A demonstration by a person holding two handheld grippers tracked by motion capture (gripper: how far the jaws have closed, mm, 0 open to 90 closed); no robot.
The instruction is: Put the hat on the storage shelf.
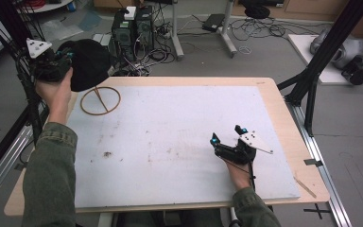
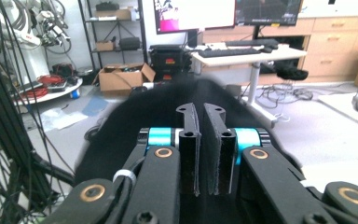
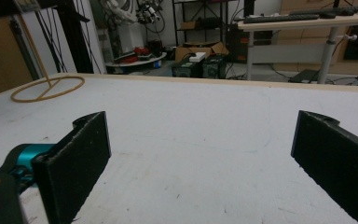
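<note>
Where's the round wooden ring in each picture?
High view: the wooden ring lies near the far left corner of the table, below the black hat.
Left gripper view: not in it.
Right gripper view: upper left, on the white mat.
Shared landmark: the white mat.

Matt black cloth hat [image 1: 90, 62], wooden ring stand [image 1: 100, 100], scuffed white tabletop [image 1: 179, 142].

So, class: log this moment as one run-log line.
left gripper: shut on black hat, raised | right gripper: open, low over table | wooden ring stand: bare
</note>
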